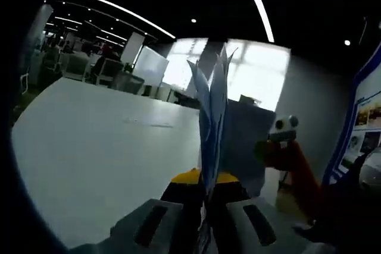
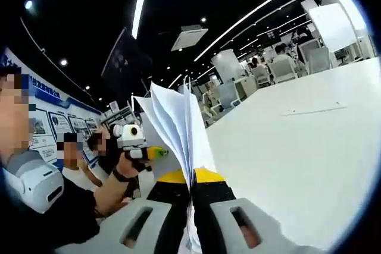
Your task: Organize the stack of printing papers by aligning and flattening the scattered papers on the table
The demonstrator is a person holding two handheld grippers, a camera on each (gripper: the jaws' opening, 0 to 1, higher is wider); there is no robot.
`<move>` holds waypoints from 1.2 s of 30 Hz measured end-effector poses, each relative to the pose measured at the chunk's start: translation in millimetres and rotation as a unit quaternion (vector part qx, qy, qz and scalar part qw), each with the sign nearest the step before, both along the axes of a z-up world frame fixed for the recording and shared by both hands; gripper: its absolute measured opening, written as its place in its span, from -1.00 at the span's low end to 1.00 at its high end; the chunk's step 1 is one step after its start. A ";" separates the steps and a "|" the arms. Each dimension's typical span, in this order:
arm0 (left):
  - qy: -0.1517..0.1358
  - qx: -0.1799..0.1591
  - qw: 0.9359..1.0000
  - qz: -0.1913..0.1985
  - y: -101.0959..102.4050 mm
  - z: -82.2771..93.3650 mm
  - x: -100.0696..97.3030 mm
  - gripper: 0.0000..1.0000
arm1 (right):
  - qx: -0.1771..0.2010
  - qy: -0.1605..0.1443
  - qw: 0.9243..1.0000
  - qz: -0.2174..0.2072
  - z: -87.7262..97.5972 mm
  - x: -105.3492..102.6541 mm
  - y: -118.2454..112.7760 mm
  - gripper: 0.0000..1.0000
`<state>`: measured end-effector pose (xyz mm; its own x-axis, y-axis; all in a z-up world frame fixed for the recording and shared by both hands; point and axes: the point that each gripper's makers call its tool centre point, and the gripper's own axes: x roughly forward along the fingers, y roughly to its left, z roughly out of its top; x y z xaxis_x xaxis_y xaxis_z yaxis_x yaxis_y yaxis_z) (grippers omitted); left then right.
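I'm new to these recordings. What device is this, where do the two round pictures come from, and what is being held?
A person holds a hand-held two-jaw gripper in each hand; a fisheye camera rides on each. The left gripper view looks along the left gripper, shut on the papers, which stand upright and fan out at the top. The right gripper view looks along the right gripper, shut on the same stack. Each view also catches the other gripper. Beneath is a white table. Behind are office chairs, ceiling lights and wall posters.
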<state>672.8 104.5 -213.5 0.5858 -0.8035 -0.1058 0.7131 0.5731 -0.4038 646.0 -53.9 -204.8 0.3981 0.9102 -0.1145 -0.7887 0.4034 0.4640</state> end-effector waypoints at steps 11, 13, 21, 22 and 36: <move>0.013 0.005 1.000 0.000 1.8 -0.3 2.9 -0.88 | 0.017 0.019 1.000 0.004 -2.2 0.2 -0.4 -1.00; 0.018 0.001 1.000 -0.002 2.4 0.6 3.1 -0.88 | 0.020 0.022 1.000 0.005 -1.6 0.5 0.3 -1.00; 0.025 -0.016 1.000 -0.009 4.2 6.4 1.8 -0.88 | 0.037 0.045 0.998 -0.011 -3.3 7.7 -0.5 -1.00; 0.028 -0.022 0.999 -0.009 4.0 6.7 1.3 -0.88 | 0.042 0.048 0.998 -0.008 -2.6 7.2 0.4 -1.00; 0.069 -0.021 0.997 -0.012 1.2 -2.2 3.5 -0.88 | 0.038 0.079 0.996 -0.007 -5.1 11.5 -0.4 -1.00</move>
